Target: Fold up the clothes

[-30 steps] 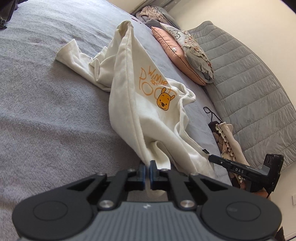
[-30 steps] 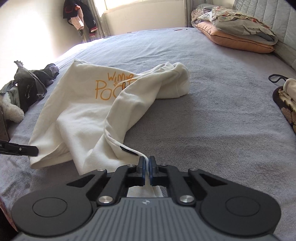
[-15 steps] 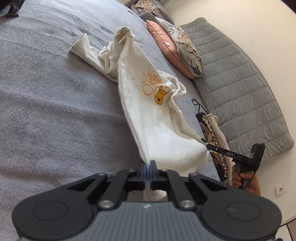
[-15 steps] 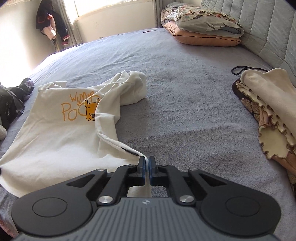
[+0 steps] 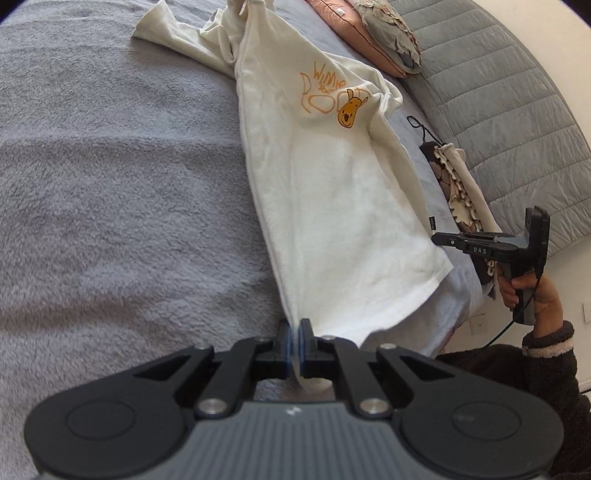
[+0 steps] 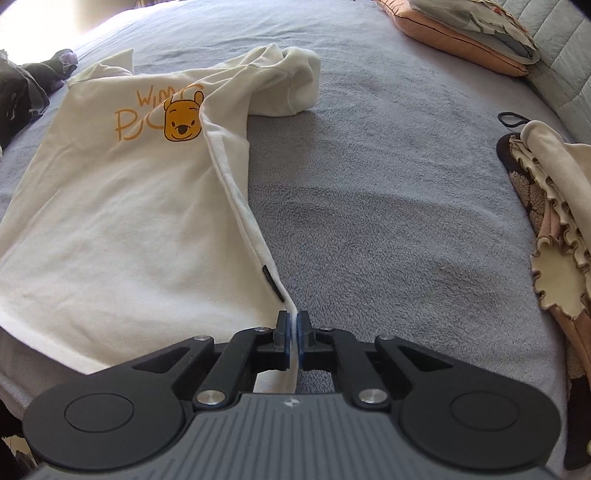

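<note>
The shirt (image 5: pixel 332 192) is spread out, not folded — a cream top with an orange bear print, stretched lengthwise over the grey bed (image 5: pixel 110 184). The left gripper (image 5: pixel 294 326) is pressed together on one hem corner, and the right gripper (image 6: pixel 291 319) pinches the other hem corner, just past the small black tag. Both corners are at the near edge of the bed, and the hem between them hangs slack over that edge.

The body lies fairly flat and print-up near the hem. Farther up it is untidy: on the right side the edge is rolled inward from the bear print down to the right gripper, and the right sleeve (image 6: pixel 291 85) sits bunched in a lump. The left sleeve (image 5: pixel 173 29) trails off crumpled toward the far part of the bed. By my judgement the shirt is being laid out; the sleeves need smoothing and all the folds are left to make.

A ruffled beige-and-brown garment (image 6: pixel 546 229) lies heaped at the right edge of the bed, near the shirt but apart from it. Pillows (image 6: pixel 469 33) sit at the far right corner and dark clothes (image 6: pixel 26 85) at the left edge. The bed between shirt and heap gives room for folding — only the heap could crowd a wide move.
</note>
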Motion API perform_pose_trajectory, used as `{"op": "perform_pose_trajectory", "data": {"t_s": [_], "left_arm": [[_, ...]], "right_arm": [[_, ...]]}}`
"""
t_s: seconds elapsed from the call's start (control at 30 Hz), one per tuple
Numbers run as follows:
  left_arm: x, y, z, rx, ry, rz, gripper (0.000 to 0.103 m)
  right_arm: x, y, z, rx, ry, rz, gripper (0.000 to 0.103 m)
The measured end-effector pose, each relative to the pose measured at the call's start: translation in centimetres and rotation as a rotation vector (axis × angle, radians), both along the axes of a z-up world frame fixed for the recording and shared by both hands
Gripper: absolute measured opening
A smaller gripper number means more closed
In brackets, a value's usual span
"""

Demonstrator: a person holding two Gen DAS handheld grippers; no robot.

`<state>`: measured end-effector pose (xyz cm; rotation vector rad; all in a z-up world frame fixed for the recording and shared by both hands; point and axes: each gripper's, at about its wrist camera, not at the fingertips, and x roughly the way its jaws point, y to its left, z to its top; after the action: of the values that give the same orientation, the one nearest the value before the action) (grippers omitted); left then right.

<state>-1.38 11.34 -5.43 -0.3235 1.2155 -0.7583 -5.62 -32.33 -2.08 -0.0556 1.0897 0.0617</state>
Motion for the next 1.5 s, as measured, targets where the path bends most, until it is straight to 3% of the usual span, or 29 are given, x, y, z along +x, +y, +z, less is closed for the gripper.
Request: {"op": "perform_pose_trajectory", "data": {"t_s": [0.2,0.27,0.33,0.4,0.53,0.77,1.03,1.27,1.47,1.5], "left_arm": [[0.4,-0.1,-0.1,0.022,-0.022,-0.066,0.013],[0.7,0.4,0.1,0.007,-0.025,-0.076,0.023],[1.1,0.8,0.6,-0.018,-0.040,-0.070,0.049],[1.6,0.9,1.2,-0.028,-0.063,-0.061,0.061],[3.5,0.6,2.4,-0.029,-0.100,-0.012,0.068],[7.7,-0.3,3.5,-0.054,-0.144,0.151,0.070],[11.3,-1.8,3.4,-0.133,-0.232,0.390,0.070],[12.7,-3.5,2.9,-0.171,-0.253,0.453,0.067],[13.1,-3.6,2.5,-0.165,-0.272,0.470,0.044],[13.0,-3.6,2.5,-0.161,-0.272,0.468,0.037]], "right_arm": [[0.9,0.5,-0.8,-0.034,0.026,0.047,0.009],[1.1,0.4,-0.6,-0.028,0.013,0.050,0.012],[1.4,0.2,-0.3,-0.025,-0.010,0.047,0.029],[1.7,0.2,0.2,-0.022,-0.043,0.047,0.037],[2.9,0.6,1.0,-0.020,-0.088,0.044,0.040],[5.4,2.4,2.0,-0.006,-0.166,0.044,0.042],[8.3,4.5,2.7,0.009,-0.254,0.010,0.043],[10.8,5.7,2.7,0.062,-0.308,-0.046,0.043],[12.1,6.6,2.0,0.040,-0.325,-0.042,0.039],[12.3,6.6,1.9,0.033,-0.324,-0.048,0.032]]}}
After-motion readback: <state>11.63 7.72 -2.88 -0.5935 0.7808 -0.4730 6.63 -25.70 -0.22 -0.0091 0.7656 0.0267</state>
